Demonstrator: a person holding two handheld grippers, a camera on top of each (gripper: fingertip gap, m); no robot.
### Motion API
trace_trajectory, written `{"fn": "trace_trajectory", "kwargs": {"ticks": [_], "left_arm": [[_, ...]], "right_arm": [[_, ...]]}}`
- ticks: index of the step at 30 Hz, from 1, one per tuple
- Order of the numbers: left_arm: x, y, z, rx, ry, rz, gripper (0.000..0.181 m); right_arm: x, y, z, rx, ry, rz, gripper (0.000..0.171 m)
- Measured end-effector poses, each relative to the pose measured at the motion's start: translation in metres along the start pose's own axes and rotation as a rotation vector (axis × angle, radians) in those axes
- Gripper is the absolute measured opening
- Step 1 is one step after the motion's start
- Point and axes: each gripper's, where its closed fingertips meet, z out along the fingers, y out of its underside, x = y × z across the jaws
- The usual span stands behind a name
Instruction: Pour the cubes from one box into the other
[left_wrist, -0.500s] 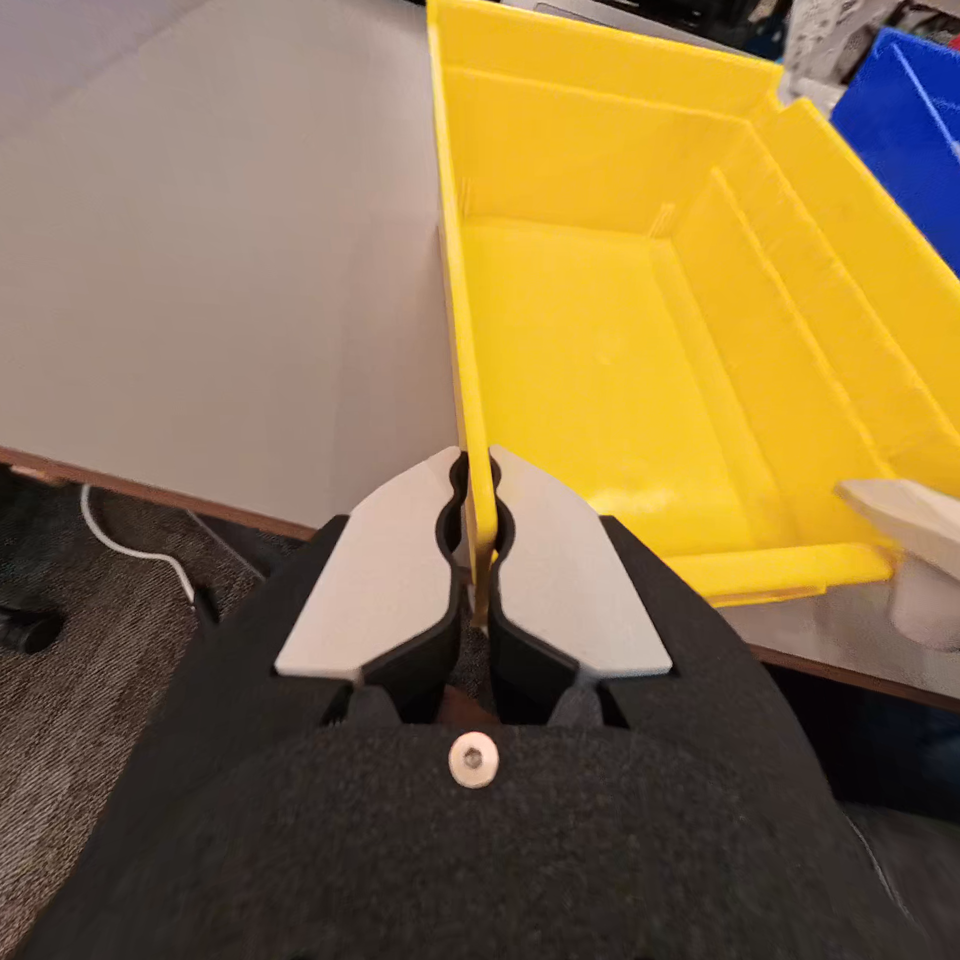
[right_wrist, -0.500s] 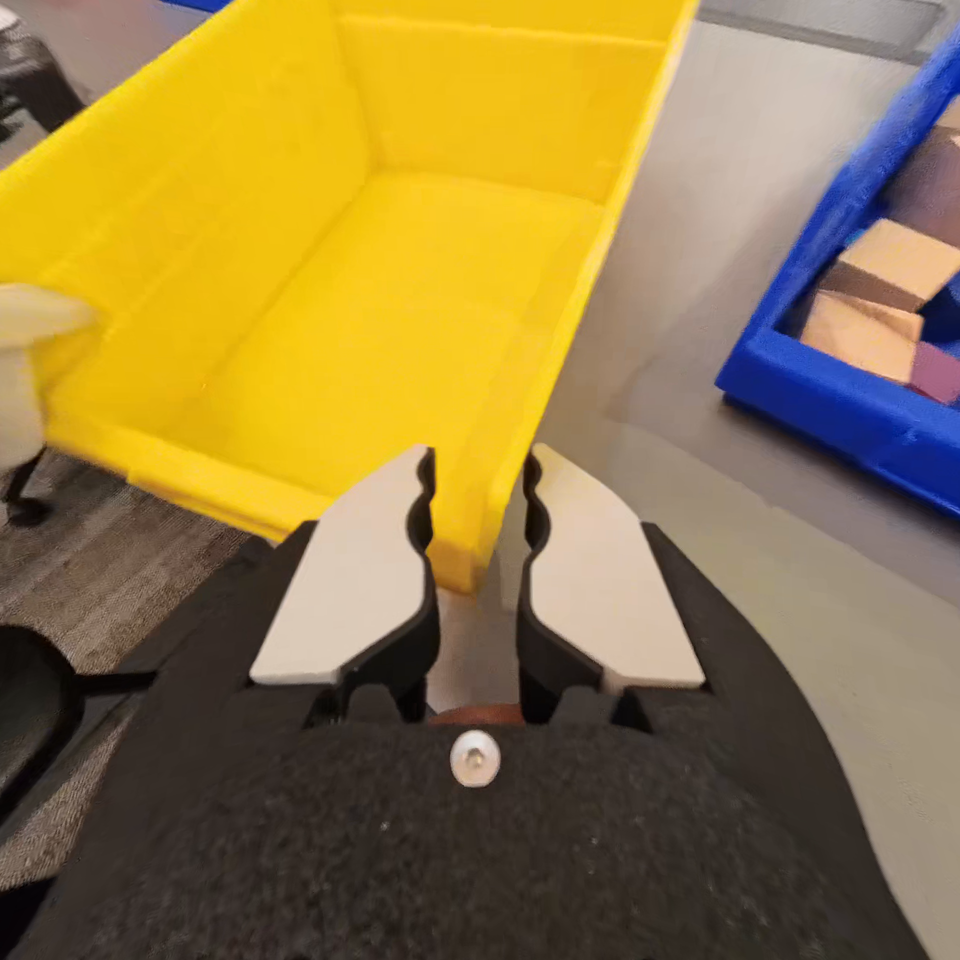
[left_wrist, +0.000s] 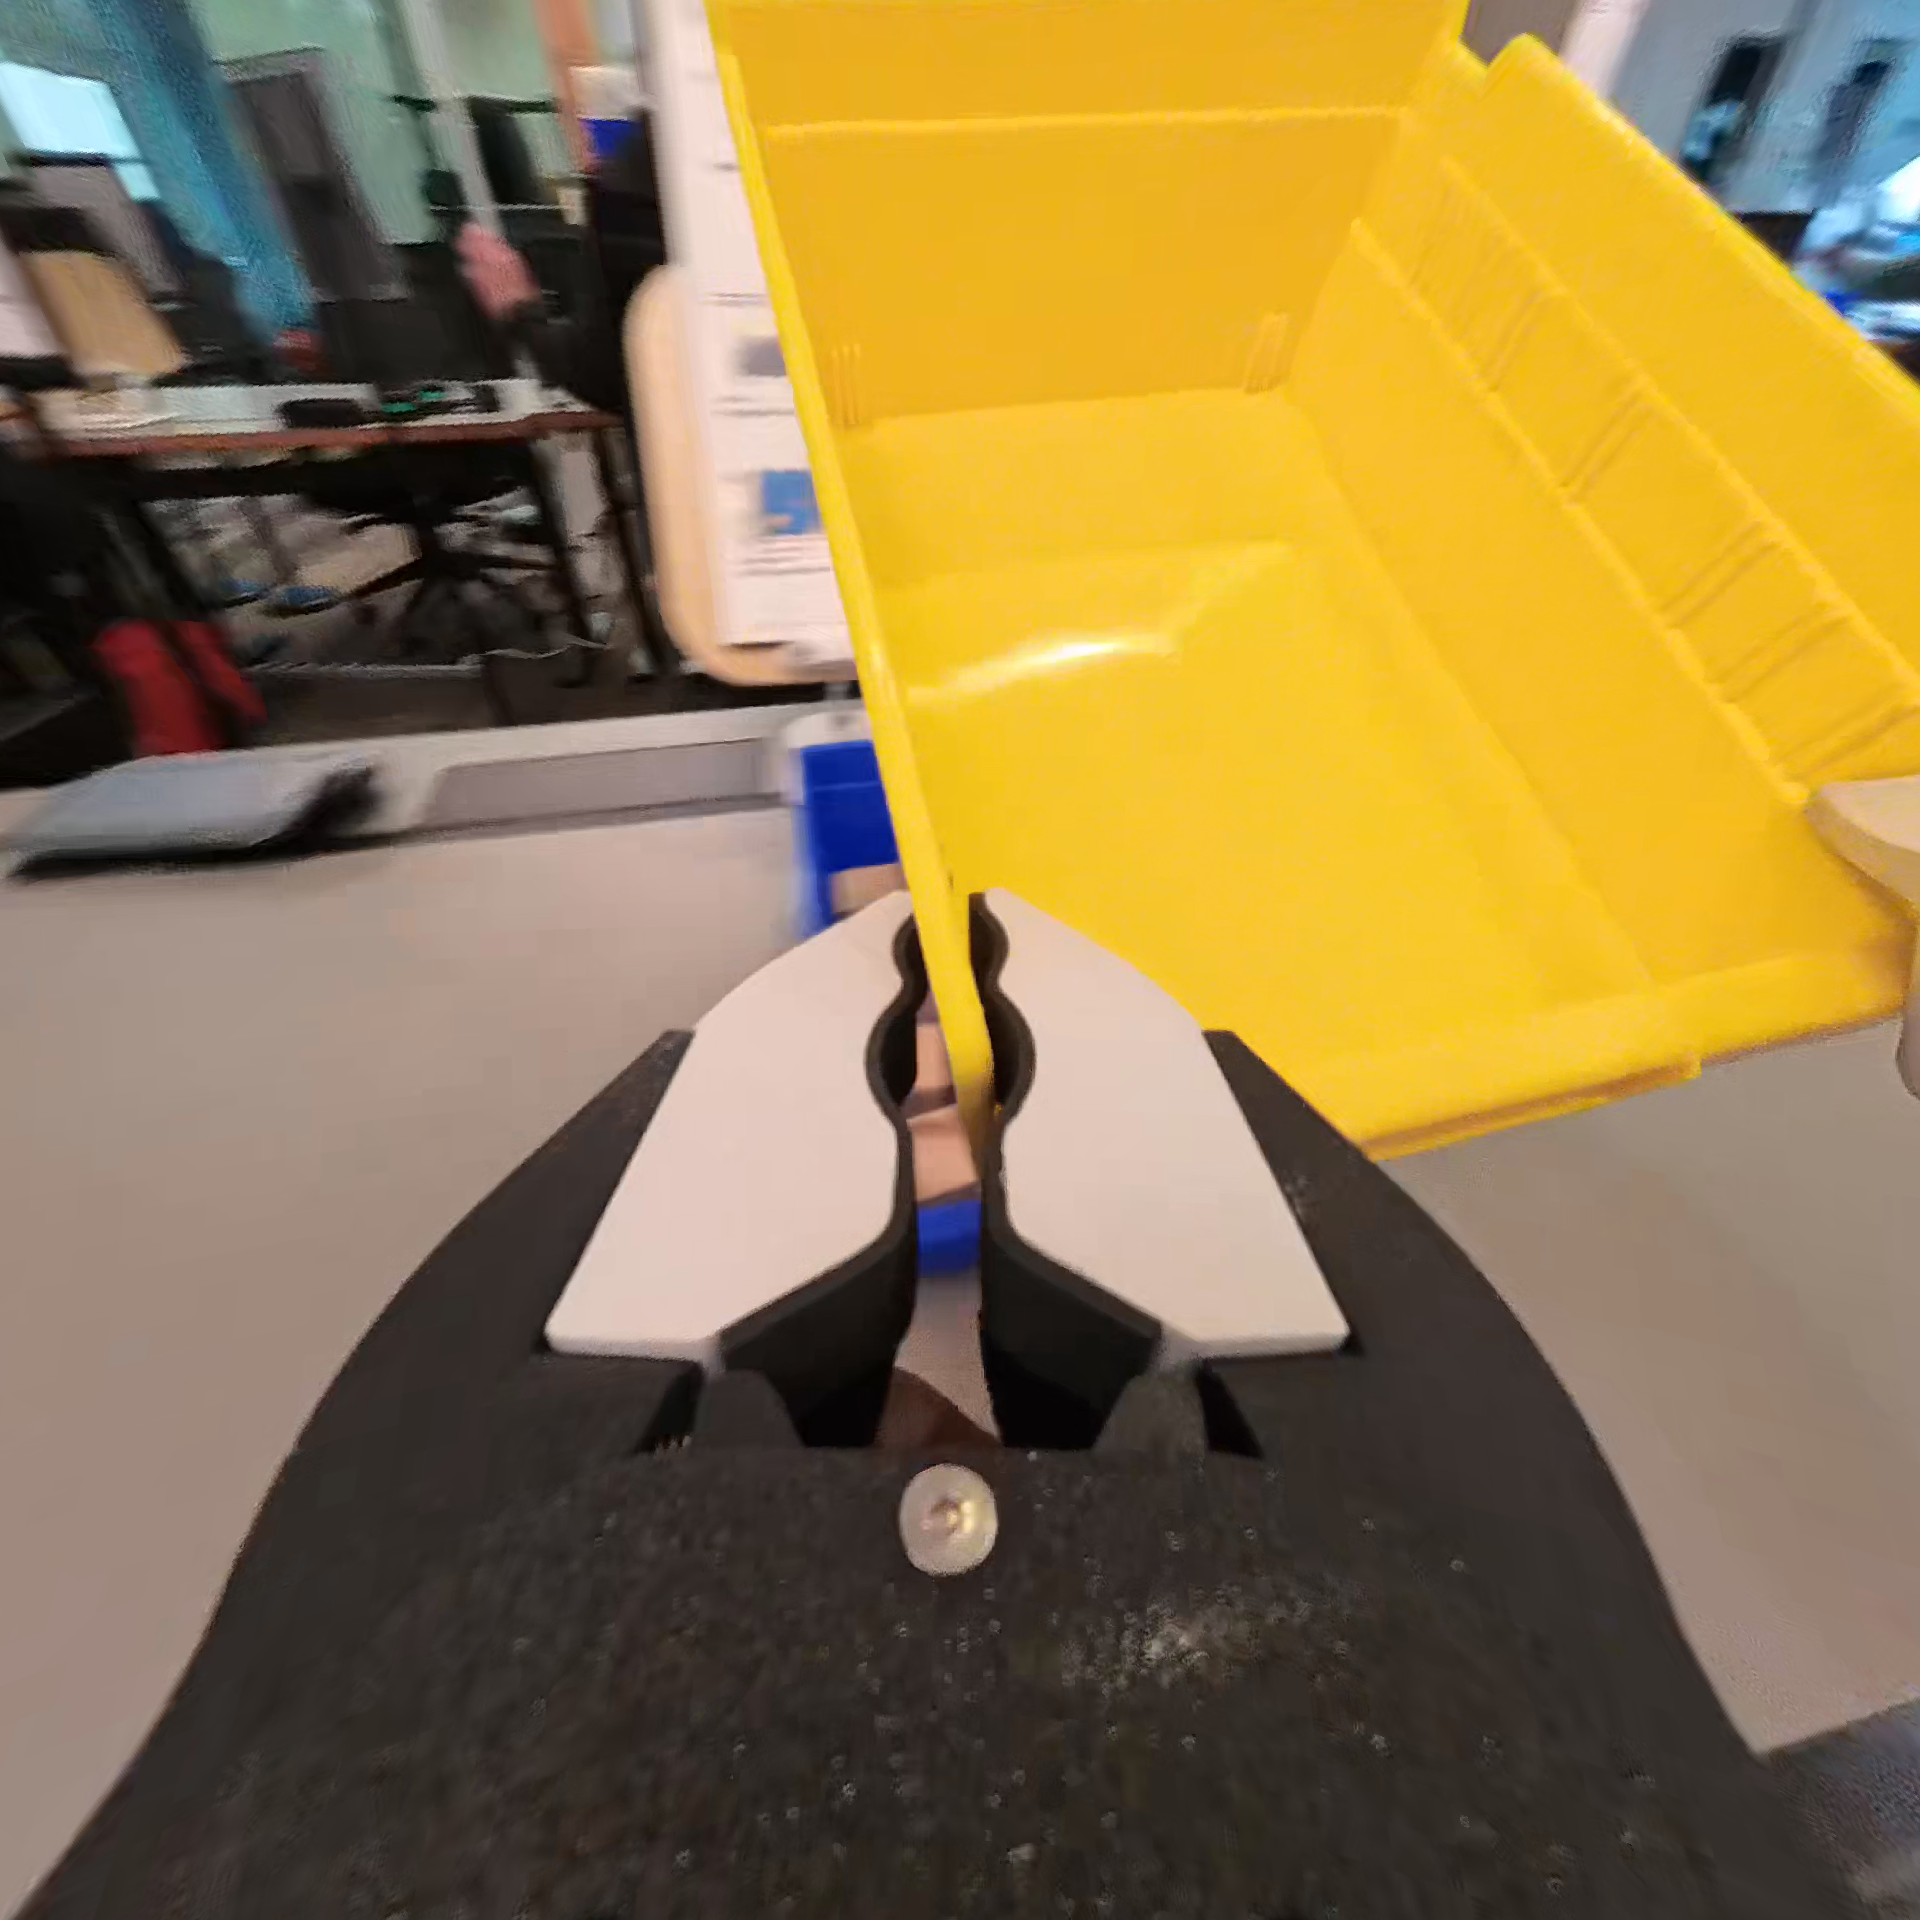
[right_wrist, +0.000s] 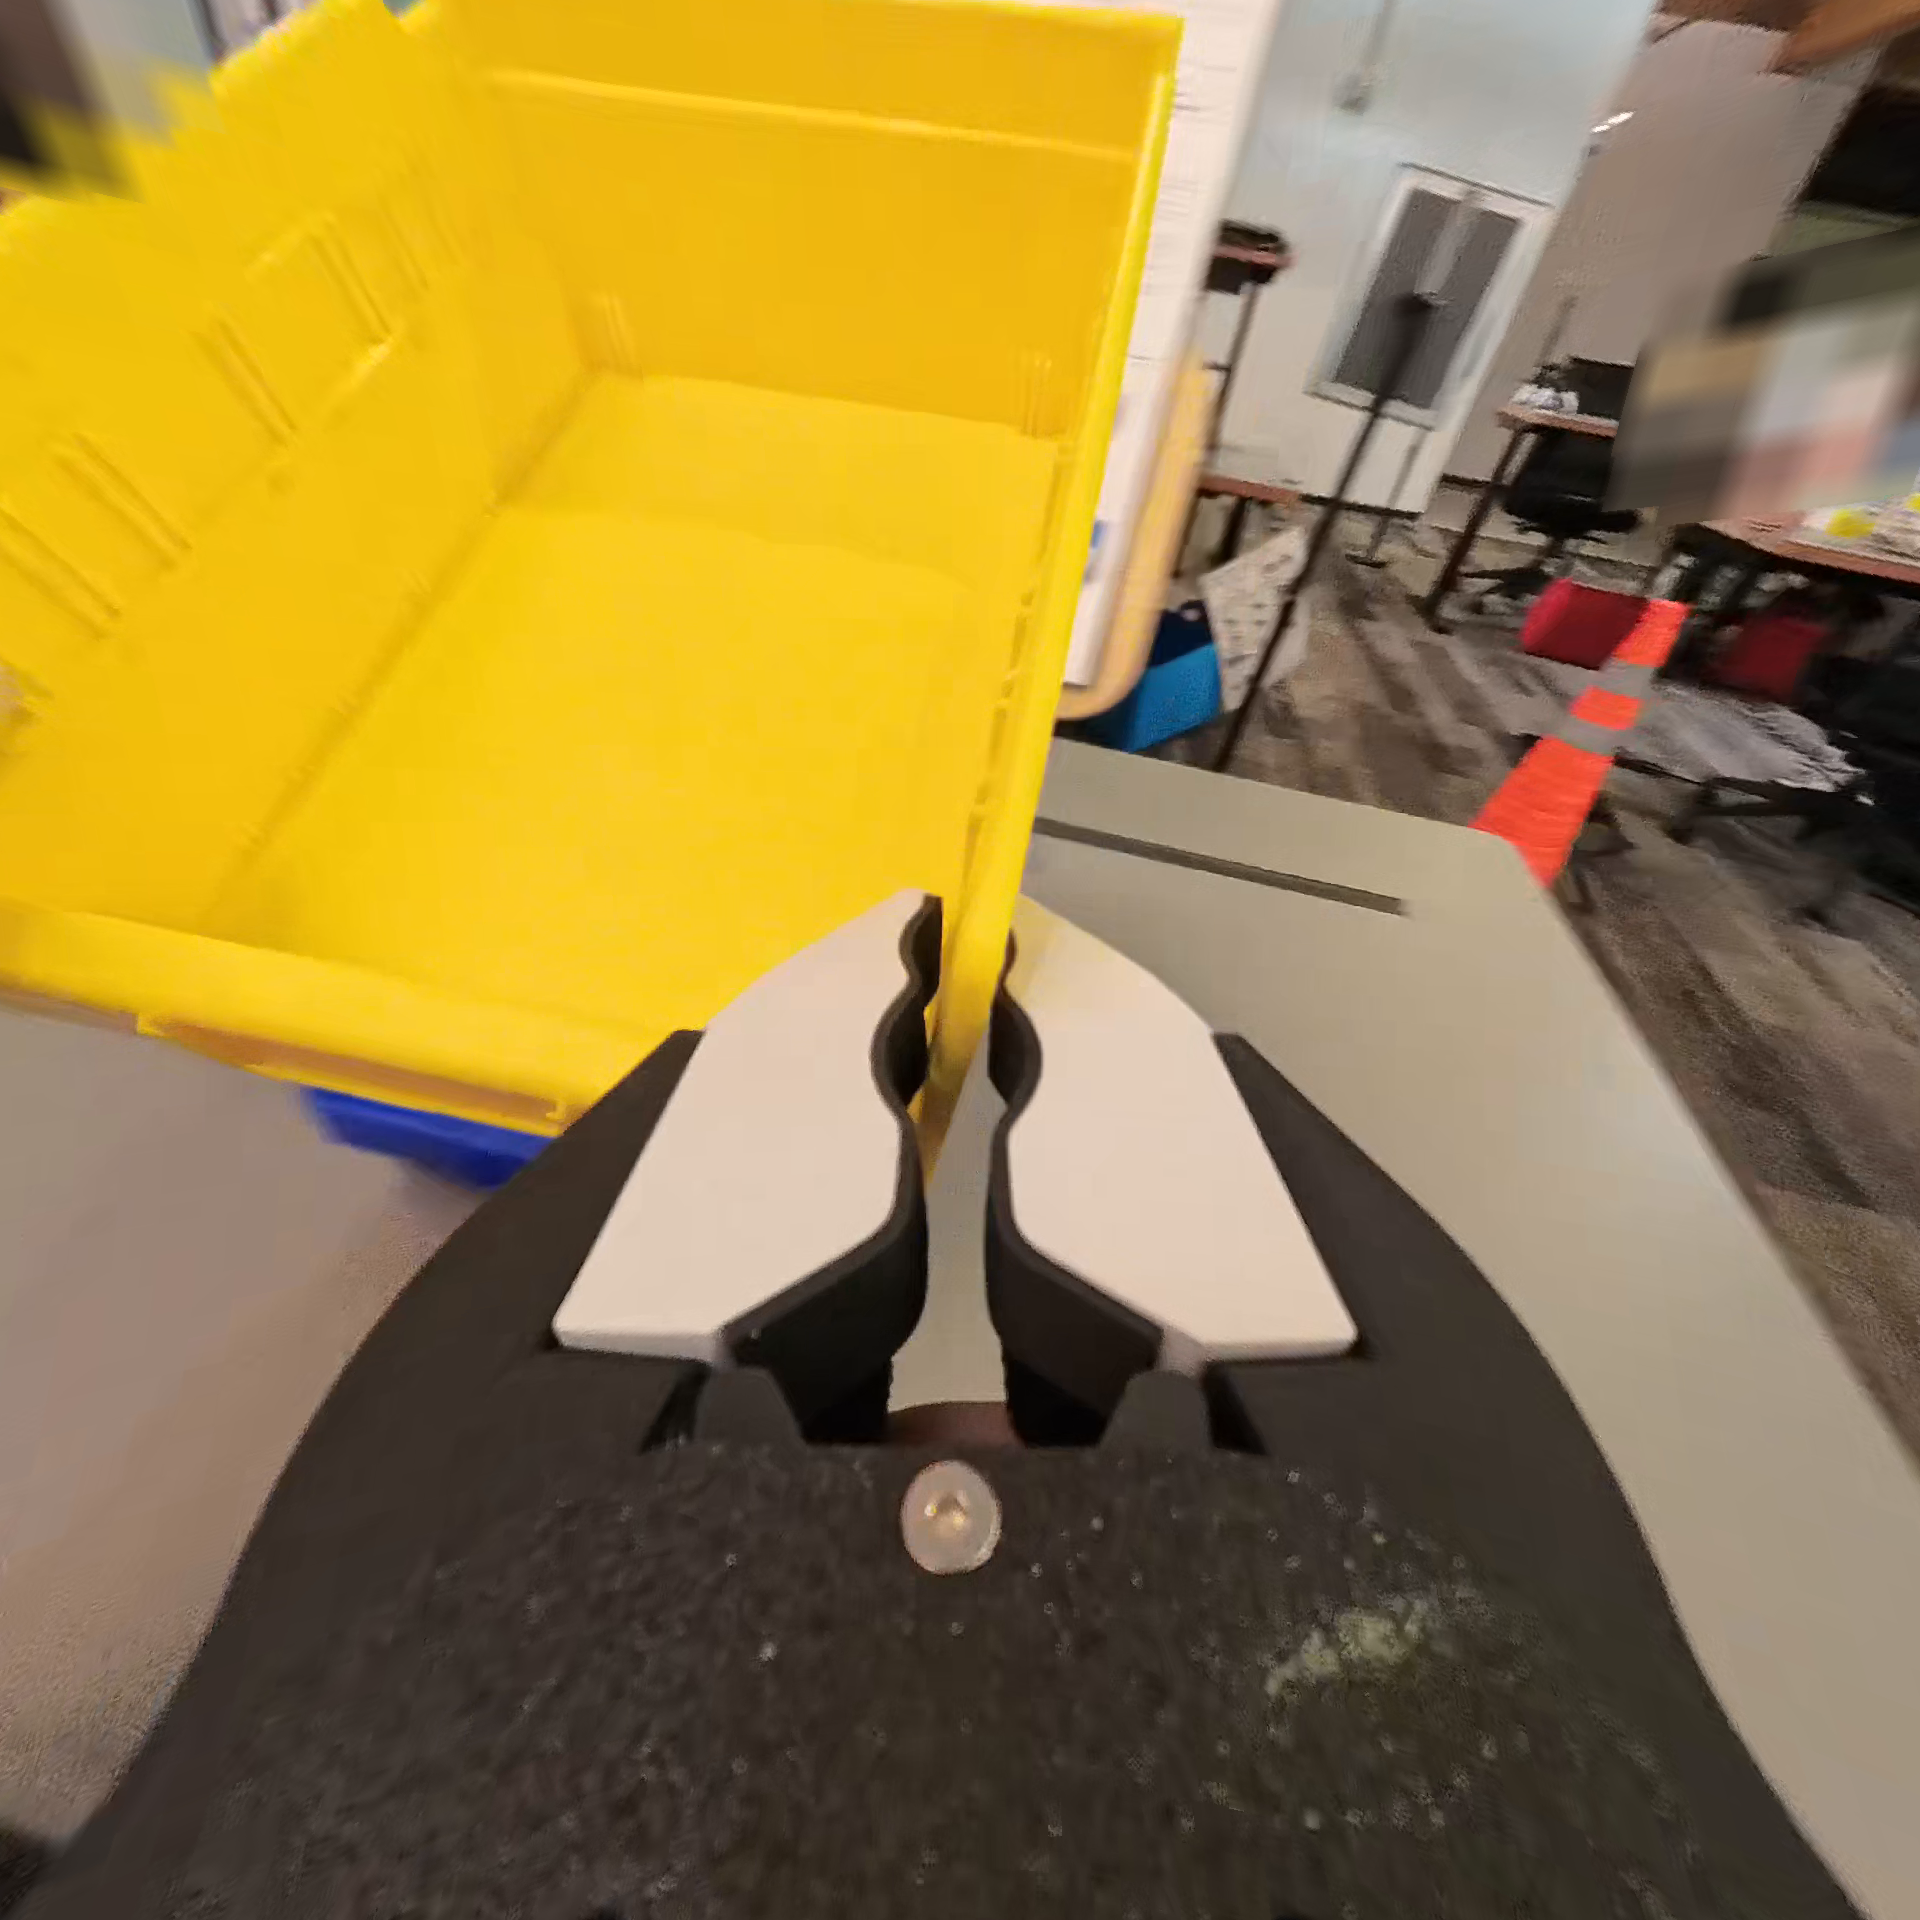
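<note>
- The left gripper (left_wrist: 948, 935) was closed narrowly on the left wall of the yellow bin (left_wrist: 1247, 790).
- The right gripper (right_wrist: 971, 930) pinched the bin's right wall in the same way.
- The bin was held tilted above the grey table (right_wrist: 1299, 1039), over the blue bin (right_wrist: 416, 1138).
- Only the right wrist view showed an orange cone (right_wrist: 1579, 758).

- The left gripper (left_wrist: 951, 914) has two light grey fingers (left_wrist: 748, 1122) with wavy black pads.
- The right gripper (right_wrist: 971, 914) looks alike: black speckled body, one silver screw (right_wrist: 951, 1519).
</note>
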Motion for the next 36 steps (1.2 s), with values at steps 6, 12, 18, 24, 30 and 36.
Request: {"fn": "trace_trajectory", "kwargs": {"ticks": [6,12,18,24,30,36], "left_arm": [[0.188,0.032,0.108,-0.141,0.145,-0.023,0.006],[0.286,0.108,0.152,-0.276,0.105,-0.089,0.007],[0.3,0.148,0.179,-0.337,0.105,-0.104,0.012],[0.305,0.143,0.165,-0.441,0.35,-0.073,0.022],[0.225,0.098,0.063,-0.271,0.491,-0.01,0.025],[0.015,0.108,0.051,-0.223,0.091,-0.041,0.028]], "right_arm": [[0.198,0.079,-0.002,-0.205,0.201,0.053,0.003],[0.291,0.181,0.009,-0.329,0.2,0.216,0.003],[0.307,0.218,0.041,-0.366,0.128,0.264,0.003],[0.318,0.211,0.034,-0.35,0.243,0.177,0.02],[0.296,0.136,-0.003,-0.194,0.299,0.13,0.03],[0.105,0.105,0.028,-0.188,-0.135,0.171,0.041]]}}
